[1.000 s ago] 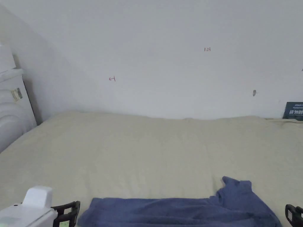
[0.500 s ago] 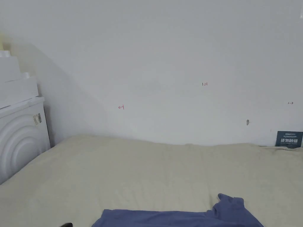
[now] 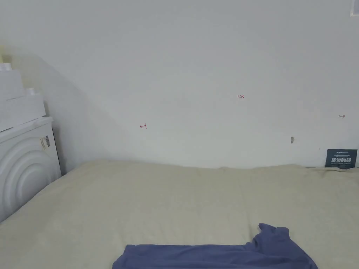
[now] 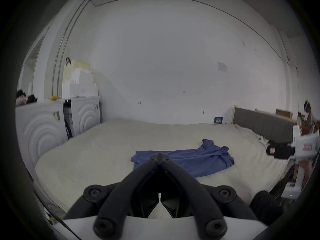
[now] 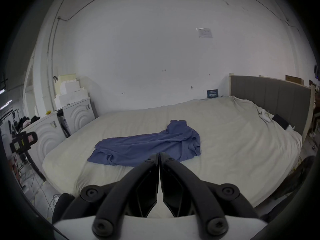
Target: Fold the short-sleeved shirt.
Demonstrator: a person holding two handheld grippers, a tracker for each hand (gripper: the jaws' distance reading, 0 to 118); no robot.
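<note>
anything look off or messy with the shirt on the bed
The blue shirt is not laid flat: it lies in a long rumpled band on the bed, one end bunched into a raised lump. Both claws are shut and clear of it.

Cream bed [image 3: 157, 196] against white wall [image 3: 196, 63], grey headboard [image 5: 270, 94].

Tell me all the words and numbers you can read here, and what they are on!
"123": small red handwriting on the white wall.
Red arrow mark on that wall: a sign, no words.
Dark blue sign by the wall: white text too blurred.
Sticker on the white ribbed cabinet: too small.
</note>
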